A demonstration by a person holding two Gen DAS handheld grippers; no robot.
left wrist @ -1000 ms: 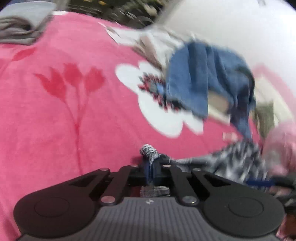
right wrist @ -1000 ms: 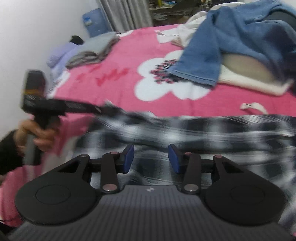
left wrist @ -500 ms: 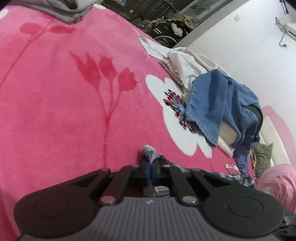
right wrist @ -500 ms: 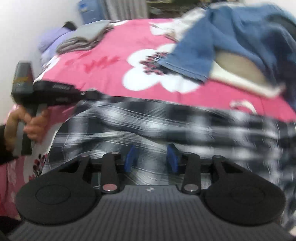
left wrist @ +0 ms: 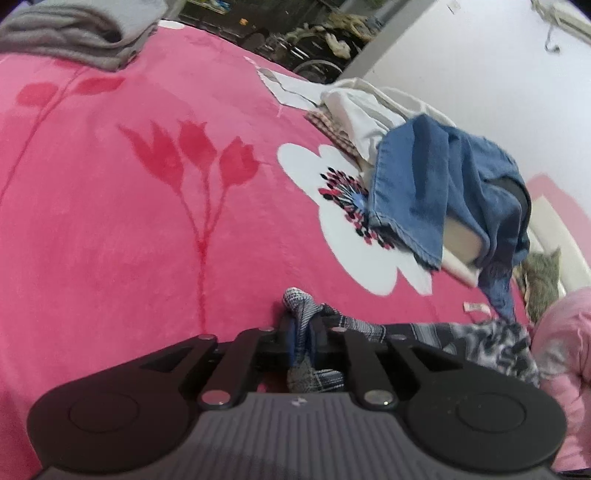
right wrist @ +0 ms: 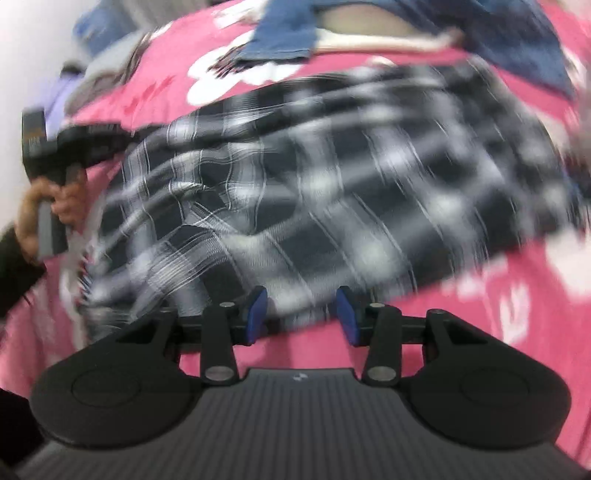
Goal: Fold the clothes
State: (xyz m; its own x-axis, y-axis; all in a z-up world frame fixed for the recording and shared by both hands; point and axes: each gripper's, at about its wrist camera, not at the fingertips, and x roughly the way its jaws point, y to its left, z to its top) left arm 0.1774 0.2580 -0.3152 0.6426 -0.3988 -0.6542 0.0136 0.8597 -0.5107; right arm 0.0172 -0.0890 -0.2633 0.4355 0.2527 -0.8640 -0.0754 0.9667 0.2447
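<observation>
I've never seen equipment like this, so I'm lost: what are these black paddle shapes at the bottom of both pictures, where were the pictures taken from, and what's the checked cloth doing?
No robot here: a person holds a two-finger gripper in each hand, and each carries a fisheye camera looking along its fingers. The black shapes are each gripper's own body.

In the left camera's picture, the left gripper has a bunched corner of the black-and-white checked garment between its pads; its jaws have just been opening.

In the right camera's blurred picture, the right gripper is open and empty above the same checked garment, spread on the pink flowered blanket. At the left edge, a hand holds the other gripper.

Also on the bed: blue jeans on a pile of white cloth and a folded grey stack.
</observation>
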